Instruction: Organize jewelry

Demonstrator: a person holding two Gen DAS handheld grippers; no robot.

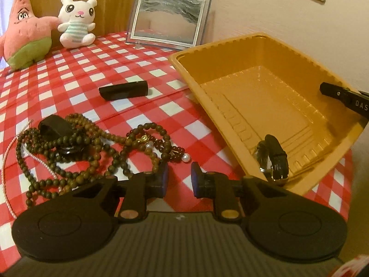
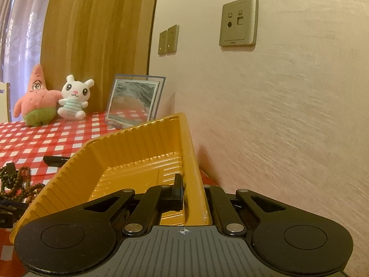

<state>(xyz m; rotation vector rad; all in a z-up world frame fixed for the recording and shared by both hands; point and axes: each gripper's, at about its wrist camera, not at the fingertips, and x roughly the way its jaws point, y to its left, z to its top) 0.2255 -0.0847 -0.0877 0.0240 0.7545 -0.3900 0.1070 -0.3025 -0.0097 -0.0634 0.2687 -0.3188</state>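
Red-checked tablecloth (image 1: 96,69) beneath pinkish wall (image 2: 288,115); left gripper (image 1: 179,177) narrowly parted, empty; right gripper (image 2: 193,196) clamps orange tray (image 2: 129,147) wall.

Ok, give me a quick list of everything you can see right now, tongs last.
tray: one, orange, right side of table, tilted up
watch: one, black strap, inside tray at near corner
bead necklaces: tangled pile, brown and dark red, on cloth left of tray
pearl strand: one, pinkish white, far left edge
black case: one, on cloth behind beads
tablecloth: red and white check
plush toys: two, pink star and white bunny, back left
picture frame: one, clear, back centre
wall sockets: beige, on wall
left tongs: open, empty, over cloth by beads
right tongs: shut on tray wall
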